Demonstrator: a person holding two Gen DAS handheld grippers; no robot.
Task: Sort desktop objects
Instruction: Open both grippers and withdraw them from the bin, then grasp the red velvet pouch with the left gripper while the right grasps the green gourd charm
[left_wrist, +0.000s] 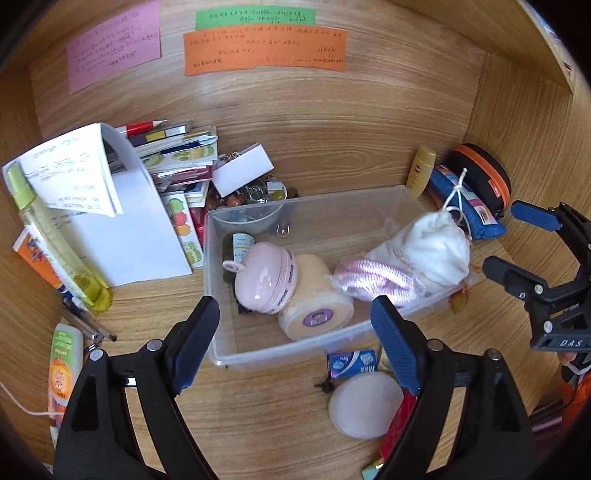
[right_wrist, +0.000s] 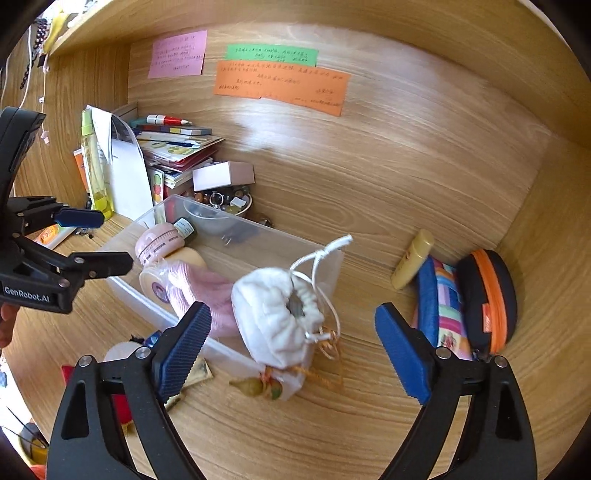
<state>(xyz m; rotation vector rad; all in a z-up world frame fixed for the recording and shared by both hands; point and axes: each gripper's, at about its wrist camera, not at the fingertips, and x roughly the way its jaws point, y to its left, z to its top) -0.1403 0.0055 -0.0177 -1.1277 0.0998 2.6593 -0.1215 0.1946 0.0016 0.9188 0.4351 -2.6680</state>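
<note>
Sorting is under way: we are filling the clear rectangular plastic bin (left_wrist: 402, 206) standing on the wood-grain worktop (left_wrist: 266, 406). Inside it are lying a glossy pink round compact case (left_wrist: 264, 277), a cream cylindrical jar with a purple label (left_wrist: 314, 312) and a ribbed pink knitted roll (left_wrist: 373, 282). The soft white drawstring cloth pouch (right_wrist: 277, 314) is sitting at the bin's right end, slumped over the wall, its cords trailing loose.

We are holding the left tool (left_wrist: 295, 336) released, jaws wide, above the bin's near wall, gripping nothing. The right tool (right_wrist: 293, 349) is also spread wide and empty, with the pouch lying between its blue ribbed pads.

We judge the pouch step nearly finished; it may need nudging fully inside. Next candidates are lying loose just in front of the bin: a small blue printed packet (left_wrist: 352, 363) and a frosted pale pink round lid (left_wrist: 365, 404). The flat lid is calling for a low, edge-on pinch, since its smooth face offers little purchase.
</note>
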